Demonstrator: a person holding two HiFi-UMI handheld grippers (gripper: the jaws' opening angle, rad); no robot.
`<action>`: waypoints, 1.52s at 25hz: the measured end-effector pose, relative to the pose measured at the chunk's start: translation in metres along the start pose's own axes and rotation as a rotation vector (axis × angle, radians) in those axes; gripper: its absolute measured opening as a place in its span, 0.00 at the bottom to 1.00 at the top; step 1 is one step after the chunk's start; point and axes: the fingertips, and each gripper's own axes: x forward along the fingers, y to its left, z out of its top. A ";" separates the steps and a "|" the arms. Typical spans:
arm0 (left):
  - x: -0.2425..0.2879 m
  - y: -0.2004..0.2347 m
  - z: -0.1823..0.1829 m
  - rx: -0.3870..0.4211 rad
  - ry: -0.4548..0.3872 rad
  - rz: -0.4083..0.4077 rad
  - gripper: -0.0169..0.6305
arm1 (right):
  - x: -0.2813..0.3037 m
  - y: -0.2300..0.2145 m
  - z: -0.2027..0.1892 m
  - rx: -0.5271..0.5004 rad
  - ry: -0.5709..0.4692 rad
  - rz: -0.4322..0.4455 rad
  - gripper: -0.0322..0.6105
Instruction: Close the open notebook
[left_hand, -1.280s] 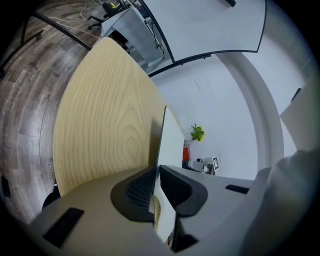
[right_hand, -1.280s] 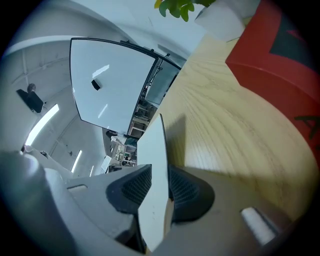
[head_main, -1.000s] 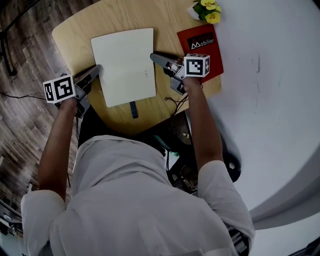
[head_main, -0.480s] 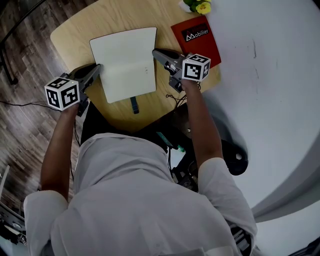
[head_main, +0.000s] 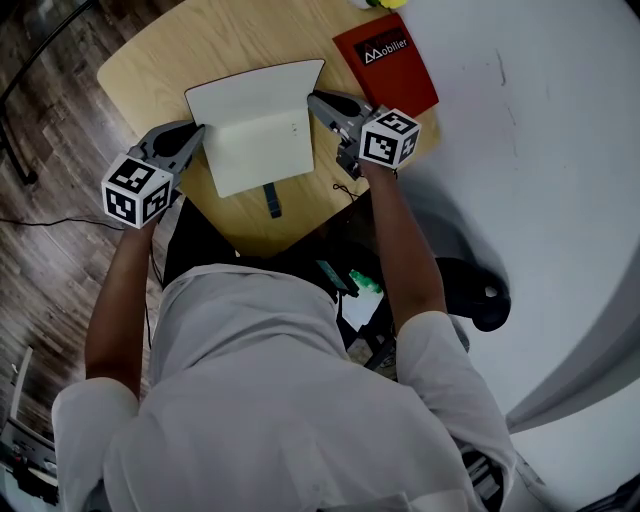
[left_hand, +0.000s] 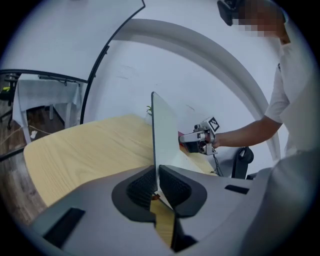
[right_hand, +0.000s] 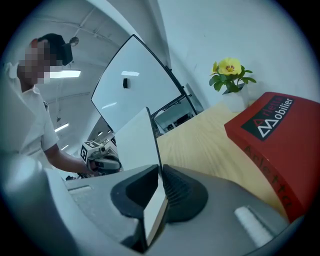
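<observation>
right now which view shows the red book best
The right gripper view: the red book sits close, cover print and edge lettering clear. The head view shows its cover from above, small. In the left gripper view the raised notebook hides nearly all of it.

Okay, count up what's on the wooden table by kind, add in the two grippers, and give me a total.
open white notebook: 1
red book with white lettering: 1
yellow flower in a white pot: 1
grey two-jaw grippers: 2, left gripper and right gripper, each shut on a notebook cover
Total: 5
</observation>
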 end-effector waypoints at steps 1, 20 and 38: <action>-0.001 -0.002 -0.001 0.032 0.007 0.006 0.07 | -0.001 0.001 -0.002 -0.005 -0.004 -0.009 0.09; -0.001 -0.021 -0.041 0.480 0.128 0.143 0.07 | -0.036 0.010 -0.054 0.053 -0.069 -0.109 0.10; -0.003 -0.038 -0.071 0.809 0.288 0.181 0.07 | -0.073 0.030 -0.061 0.042 -0.209 -0.147 0.10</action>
